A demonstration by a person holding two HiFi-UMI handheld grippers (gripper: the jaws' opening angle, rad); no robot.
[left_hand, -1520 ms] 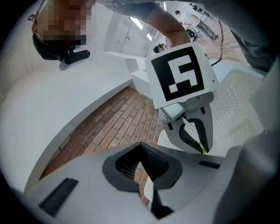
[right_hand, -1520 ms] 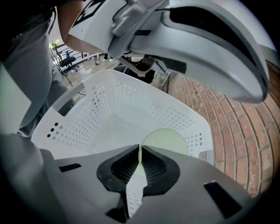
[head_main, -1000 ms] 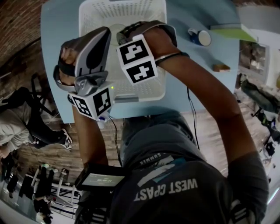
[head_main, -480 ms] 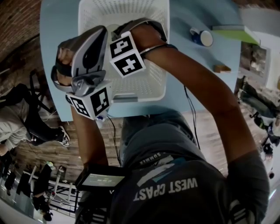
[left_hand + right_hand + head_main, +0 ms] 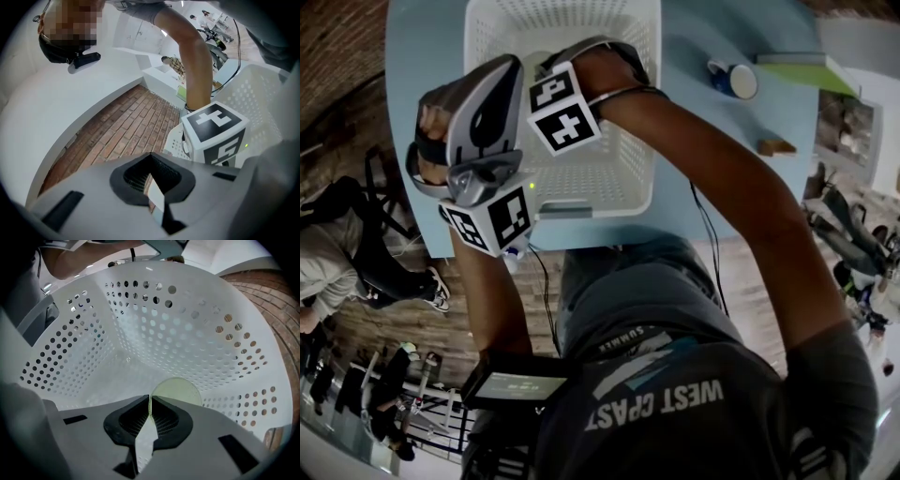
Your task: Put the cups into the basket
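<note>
Two grippers show in the head view, the right gripper [image 5: 572, 70] sunk deeper into the basket [image 5: 645, 141] than a second ago, the left gripper [image 5: 508, 80] unmoved over the basket's left rim; left gripper view, jaws closed, empty; right gripper view, jaws clamping a pale cup [image 5: 177, 391] by its rim inside the basket.

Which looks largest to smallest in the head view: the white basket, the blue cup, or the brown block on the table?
1. white basket, by far the largest.
2. blue cup.
3. brown block, thinner than the cup.
</note>
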